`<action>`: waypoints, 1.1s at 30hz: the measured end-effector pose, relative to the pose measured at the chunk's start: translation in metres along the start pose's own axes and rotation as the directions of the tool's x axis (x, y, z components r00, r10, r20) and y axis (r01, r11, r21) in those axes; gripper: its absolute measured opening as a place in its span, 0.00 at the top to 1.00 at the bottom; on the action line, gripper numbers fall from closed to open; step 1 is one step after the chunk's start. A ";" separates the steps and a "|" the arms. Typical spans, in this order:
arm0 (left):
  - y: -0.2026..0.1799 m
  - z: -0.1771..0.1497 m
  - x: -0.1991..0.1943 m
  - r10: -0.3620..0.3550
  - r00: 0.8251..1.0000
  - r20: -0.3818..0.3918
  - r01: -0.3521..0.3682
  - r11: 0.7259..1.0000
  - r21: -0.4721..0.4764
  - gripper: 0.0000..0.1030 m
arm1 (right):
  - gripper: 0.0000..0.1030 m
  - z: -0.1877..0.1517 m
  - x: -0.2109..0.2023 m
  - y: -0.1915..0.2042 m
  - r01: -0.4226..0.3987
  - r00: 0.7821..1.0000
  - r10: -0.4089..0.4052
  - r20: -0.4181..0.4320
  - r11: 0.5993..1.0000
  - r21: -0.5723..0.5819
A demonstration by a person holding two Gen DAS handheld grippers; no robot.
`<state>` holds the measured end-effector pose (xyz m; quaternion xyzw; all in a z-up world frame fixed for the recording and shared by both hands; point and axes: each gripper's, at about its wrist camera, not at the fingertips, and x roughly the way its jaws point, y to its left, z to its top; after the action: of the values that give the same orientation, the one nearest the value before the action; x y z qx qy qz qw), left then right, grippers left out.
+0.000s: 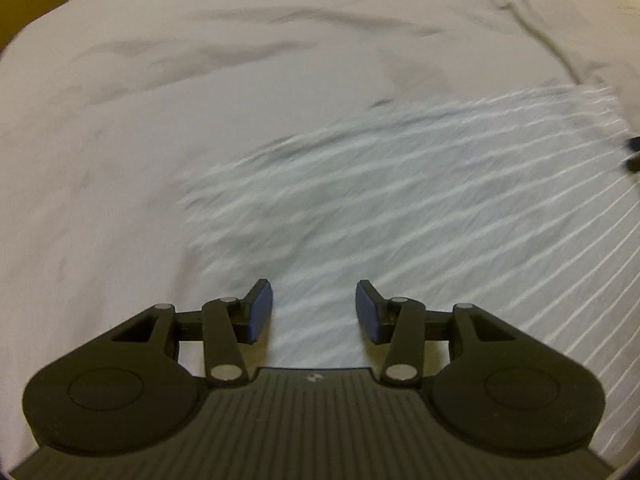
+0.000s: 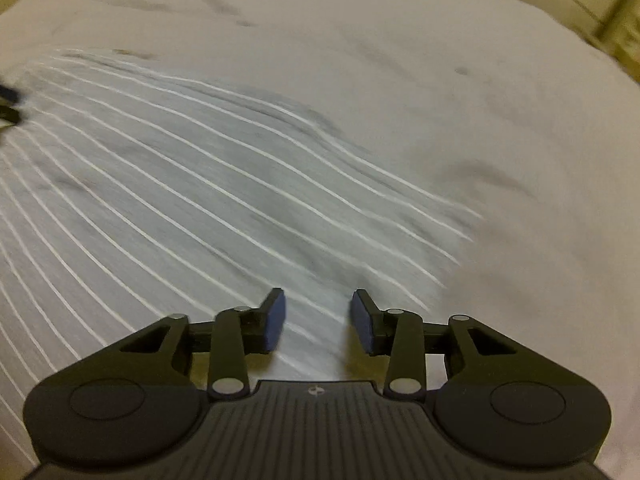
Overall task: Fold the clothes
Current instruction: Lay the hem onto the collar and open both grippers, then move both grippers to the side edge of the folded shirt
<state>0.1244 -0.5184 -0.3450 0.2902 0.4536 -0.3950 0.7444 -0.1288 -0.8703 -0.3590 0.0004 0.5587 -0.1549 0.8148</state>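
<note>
A pale grey garment with thin white stripes [image 1: 420, 200] lies spread flat on a white sheet. My left gripper [image 1: 315, 307] hovers open over the garment's near left part, nothing between its blue pads [image 1: 260, 312]. In the right wrist view the same striped garment [image 2: 180, 200] fills the left and centre. My right gripper [image 2: 318, 318] is open above the garment's near right part, close to its right edge. The other gripper's dark tips show at the right rim of the left wrist view and at the left rim of the right wrist view.
The white sheet [image 1: 160, 100] is softly wrinkled and stretches far beyond the garment on every side. A yellowish wall or floor strip [image 2: 616, 8] shows past the bed's far right edge.
</note>
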 end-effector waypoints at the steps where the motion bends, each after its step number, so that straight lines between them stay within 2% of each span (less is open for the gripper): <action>1: 0.001 -0.008 -0.008 0.013 1.000 -0.002 -0.013 1.000 0.009 0.59 | 0.62 -0.006 -0.010 -0.002 0.003 1.000 -0.003 0.001 1.000 0.025; 3: -0.003 -0.022 -0.029 0.014 1.000 0.005 -0.014 0.999 0.051 0.59 | 0.62 -0.018 -0.032 0.006 -0.018 1.000 0.018 0.017 0.998 0.057; 5: -0.018 -0.037 -0.051 -0.029 0.999 0.020 0.026 0.992 0.120 0.59 | 0.62 -0.033 -0.054 0.024 -0.069 0.997 0.067 0.027 0.996 0.062; 7: -0.039 -0.055 -0.071 -0.086 0.996 0.027 0.079 0.976 0.201 0.57 | 0.61 -0.050 -0.070 0.048 -0.130 0.991 0.129 0.019 0.990 0.047; 9: -0.057 -0.081 -0.078 -0.097 0.995 -0.002 0.094 0.954 0.285 0.54 | 0.61 -0.071 -0.074 0.071 -0.156 0.988 0.156 -0.019 0.988 0.012; 11: -0.068 -0.107 -0.080 -0.086 0.996 -0.030 0.091 0.934 0.346 0.54 | 0.61 -0.093 -0.070 0.080 -0.145 0.987 0.146 -0.074 0.989 0.010; 15: -0.049 -0.139 -0.085 -0.041 0.998 -0.042 0.052 0.949 0.312 0.52 | 0.61 -0.128 -0.063 0.068 -0.079 0.982 0.097 -0.164 0.990 0.113; 18: -0.031 -0.149 -0.093 0.009 0.999 -0.048 0.006 0.957 0.291 0.51 | 0.61 -0.137 -0.075 0.067 -0.025 0.984 0.046 -0.172 0.992 0.121; 20: -0.024 -0.154 -0.101 0.041 0.998 -0.037 -0.027 0.949 0.314 0.51 | 0.59 -0.138 -0.086 0.073 -0.002 0.988 0.022 -0.156 0.992 0.123; 22: -0.027 -0.159 -0.111 0.062 0.998 -0.007 -0.055 0.928 0.368 0.54 | 0.57 -0.133 -0.097 0.084 -0.001 0.993 0.016 -0.117 0.992 0.126; 23: -0.032 -0.163 -0.117 0.072 0.997 0.015 -0.071 0.906 0.418 0.53 | 0.55 -0.129 -0.104 0.093 -0.007 0.995 0.019 -0.094 0.992 0.125; 26: -0.055 -0.181 -0.128 0.063 0.995 0.078 -0.097 0.803 0.588 0.51 | 0.52 -0.121 -0.122 0.119 -0.048 0.998 0.053 -0.041 0.992 0.113; 27: -0.061 -0.186 -0.128 0.051 0.995 0.084 -0.093 0.774 0.626 0.51 | 0.52 -0.119 -0.128 0.127 -0.064 0.997 0.067 -0.028 0.992 0.107; 28: -0.065 -0.190 -0.128 0.046 0.995 0.085 -0.091 0.756 0.648 0.51 | 0.51 -0.117 -0.132 0.136 -0.082 0.996 0.084 -0.015 0.992 0.096; 30: -0.073 -0.199 -0.128 0.046 0.995 0.087 -0.093 0.738 0.669 0.51 | 0.50 -0.112 -0.137 0.153 -0.117 0.993 0.117 0.006 0.991 0.071; 33: -0.076 -0.208 -0.135 0.061 0.994 0.090 -0.105 0.763 0.638 0.51 | 0.50 -0.115 -0.145 0.179 -0.165 0.986 0.164 0.027 0.985 0.041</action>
<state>-0.0700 -0.3496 -0.3155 0.5340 0.2539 -0.5020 0.6312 -0.2359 -0.6434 -0.3014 0.0625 0.5438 -0.0991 0.8310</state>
